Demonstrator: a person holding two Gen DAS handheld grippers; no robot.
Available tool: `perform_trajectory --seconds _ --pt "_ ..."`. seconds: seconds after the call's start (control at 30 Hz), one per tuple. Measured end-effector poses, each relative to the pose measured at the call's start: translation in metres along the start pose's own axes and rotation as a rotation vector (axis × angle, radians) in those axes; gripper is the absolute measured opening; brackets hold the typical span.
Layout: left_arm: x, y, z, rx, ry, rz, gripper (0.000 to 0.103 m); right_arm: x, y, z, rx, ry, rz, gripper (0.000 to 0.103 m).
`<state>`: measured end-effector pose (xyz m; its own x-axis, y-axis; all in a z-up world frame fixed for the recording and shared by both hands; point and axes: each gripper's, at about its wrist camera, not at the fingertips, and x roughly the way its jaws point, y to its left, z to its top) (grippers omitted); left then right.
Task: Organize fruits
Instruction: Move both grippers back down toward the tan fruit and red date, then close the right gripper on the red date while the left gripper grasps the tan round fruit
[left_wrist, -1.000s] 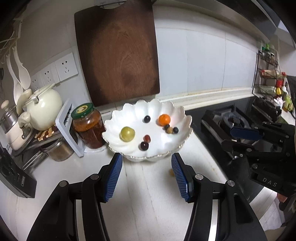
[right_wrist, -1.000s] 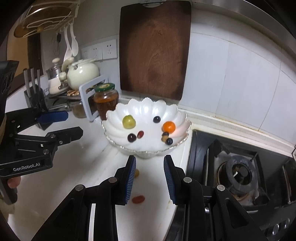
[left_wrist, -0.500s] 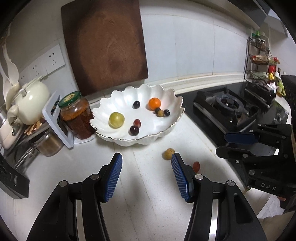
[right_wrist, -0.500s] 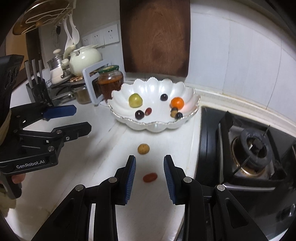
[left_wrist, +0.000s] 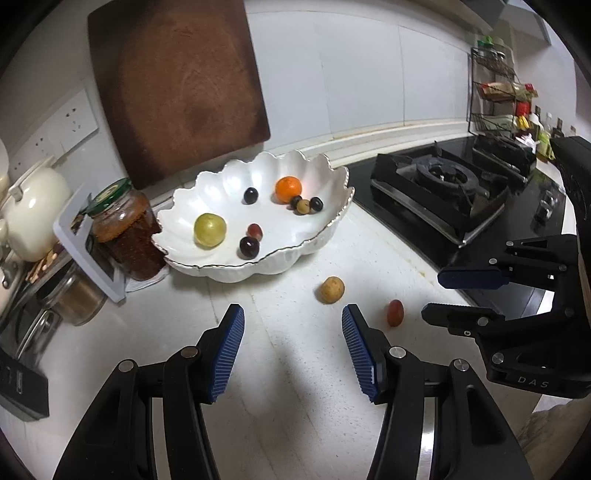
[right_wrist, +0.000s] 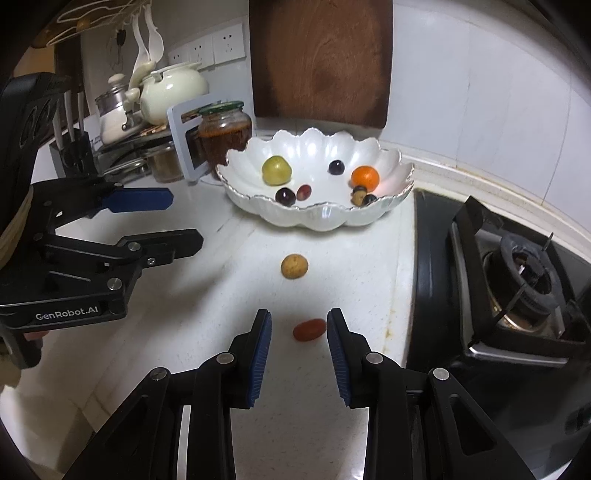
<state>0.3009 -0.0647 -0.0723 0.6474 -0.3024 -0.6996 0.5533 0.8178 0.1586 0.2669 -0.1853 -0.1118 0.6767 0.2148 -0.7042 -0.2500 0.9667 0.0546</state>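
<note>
A white scalloped bowl (left_wrist: 325, 236) (right_wrist: 314, 218) holds a green plum (left_wrist: 209, 229), a small orange (left_wrist: 288, 189), several dark grapes and a red grape. Two fruits lie loose on the white counter in front of it: a tan round fruit (left_wrist: 332, 290) (right_wrist: 294, 266) and a red oval fruit (left_wrist: 395, 312) (right_wrist: 309, 329). My right gripper (right_wrist: 299, 321) (left_wrist: 434, 297) is low over the counter, and the red fruit lies between its fingertips, untouched by the pads. My left gripper (left_wrist: 292, 317) (right_wrist: 186, 218) stands open and empty, with the tan fruit just ahead of its right finger.
A jar with a green lid (left_wrist: 125, 229) (right_wrist: 225, 133) stands left of the bowl, beside a white stand. A brown cutting board (left_wrist: 177, 88) leans on the tiled wall. The black gas stove (left_wrist: 443, 184) (right_wrist: 517, 277) borders the counter on the right. A teapot (right_wrist: 173, 88) and a knife block (right_wrist: 70, 151) stand at far left.
Both grippers have come down toward the counter. The two loose fruits now show larger and nearer, and the red one has come between the right gripper's fingertips. Neither gripper's gap has changed.
</note>
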Motion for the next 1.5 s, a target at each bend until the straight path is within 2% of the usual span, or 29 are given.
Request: perform_trajectory --seconds 0.43,0.47,0.53,1.23,1.5 --pt "0.032 -0.004 -0.003 0.081 -0.002 -0.082 0.054 0.026 -0.001 -0.014 0.016 0.030 -0.002 0.033" --pt "0.034 -0.005 -0.003 0.088 -0.001 -0.089 0.054 0.028 -0.002 -0.014 0.017 0.032 -0.003 0.035" --pt "0.040 -0.006 -0.004 0.101 0.001 -0.099 0.054 0.032 -0.003 -0.015 0.019 0.032 -0.008 0.046" --pt "0.095 -0.009 0.003 0.118 0.039 -0.211 0.048 0.060 -0.014 -0.013 0.055 0.057 0.023 0.046" --pt "0.110 -0.014 0.005 0.108 0.067 -0.240 0.040 0.067 -0.017 -0.013 0.069 0.071 0.040 0.046"
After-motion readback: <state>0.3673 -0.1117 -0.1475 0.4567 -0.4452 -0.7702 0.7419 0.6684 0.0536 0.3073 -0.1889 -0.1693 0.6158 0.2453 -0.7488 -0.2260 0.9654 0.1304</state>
